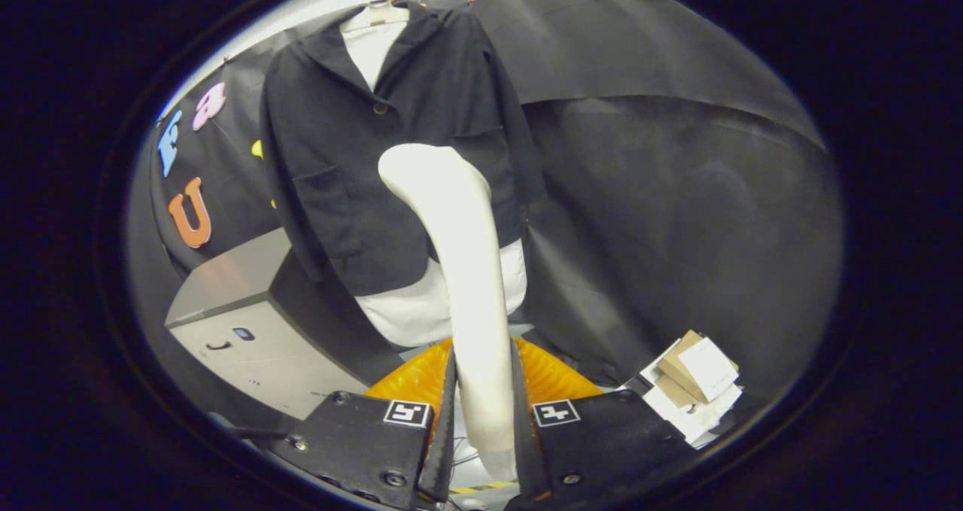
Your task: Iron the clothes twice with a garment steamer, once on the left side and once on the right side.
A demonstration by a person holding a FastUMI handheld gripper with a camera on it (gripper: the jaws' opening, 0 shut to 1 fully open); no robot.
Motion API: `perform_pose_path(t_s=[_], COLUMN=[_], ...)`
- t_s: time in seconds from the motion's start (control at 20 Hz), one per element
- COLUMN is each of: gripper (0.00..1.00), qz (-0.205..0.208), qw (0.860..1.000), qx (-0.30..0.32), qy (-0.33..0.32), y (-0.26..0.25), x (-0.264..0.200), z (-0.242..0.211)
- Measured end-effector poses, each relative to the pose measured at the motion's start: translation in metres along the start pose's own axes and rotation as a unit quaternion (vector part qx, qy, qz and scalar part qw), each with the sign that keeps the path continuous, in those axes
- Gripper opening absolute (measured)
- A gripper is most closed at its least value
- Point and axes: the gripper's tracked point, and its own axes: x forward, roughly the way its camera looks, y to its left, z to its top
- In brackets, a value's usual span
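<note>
The gripper (481,413) has its two fingers clamped on either side of the smooth white plastic garment steamer (463,270), whose long curved body rises from between them and bends over at a rounded head that sits against the front of the dark, short-sleeved buttoned jacket (361,165). That jacket hangs on a hanger (376,16) over a white undershirt (429,308), just ahead of the fingers, with the booth's black cloth wall behind it. The steamer looks rigid and glossy, so it will likely hold its shape under pressure but could twist or slip in the grip; holding it low on the handle, as now, seems sensible, though the long reach above the fingers may make the head feel top-heavy. The jacket is soft and loose and would probably swing or bunch if pushed hard, so light contact appears wise. The head lies near the garment's middle, leaning toward one panel; which pass this is cannot be told. A grey box-shaped cabinet (241,323) stands below the jacket, and some stacked cardboard and white boxes (696,383) lie on the other side of the fingers.
</note>
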Motion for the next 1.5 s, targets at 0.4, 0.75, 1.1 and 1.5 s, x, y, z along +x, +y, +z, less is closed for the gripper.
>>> perform_pose_path(t_s=[0.4, 0.75, 1.1, 1.5], gripper=[0.37, 0.36, 0.37, 0.37], qz=[0.054, 0.12, 0.144, 0.143], qw=[0.996, 0.982, 0.975, 0.974], qx=[-0.065, -0.141, -0.169, -0.173], qy=[-0.04, -0.024, 0.026, 0.019], y=[0.082, 0.158, 0.177, 0.178], x=[-0.116, -0.175, -0.185, -0.185], z=[-0.028, -0.088, -0.143, -0.136])
